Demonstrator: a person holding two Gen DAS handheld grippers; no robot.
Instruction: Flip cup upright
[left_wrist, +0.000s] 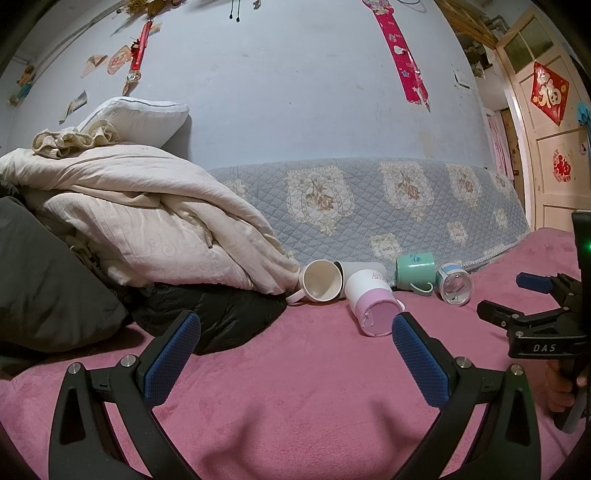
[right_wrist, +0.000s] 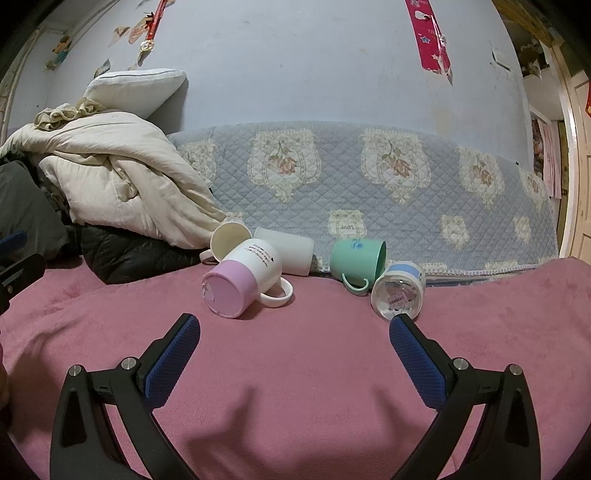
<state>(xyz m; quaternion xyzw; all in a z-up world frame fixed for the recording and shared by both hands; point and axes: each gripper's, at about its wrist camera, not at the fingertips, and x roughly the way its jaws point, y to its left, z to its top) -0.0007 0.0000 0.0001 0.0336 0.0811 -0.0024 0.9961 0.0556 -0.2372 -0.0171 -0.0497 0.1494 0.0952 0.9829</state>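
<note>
Cups (right_wrist: 243, 282) lie tipped on pink blanket (right_wrist: 295, 369) below blue wall (right_wrist: 295, 74).

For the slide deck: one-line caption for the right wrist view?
Open right gripper over pink blanket, facing five tipped cups, nearest the pink-and-white ceramic mug and clear blue-banded cup.

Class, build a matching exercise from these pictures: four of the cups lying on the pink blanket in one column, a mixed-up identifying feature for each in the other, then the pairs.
1. pink-and-white mug
2. green mug
3. clear cup
4. cream mug

A. blue band
B. open mouth towards the camera
C. pink base towards the camera
D. handle resting on the blanket, mouth to the right

Pairs: 1-C, 2-D, 3-A, 4-B
</note>
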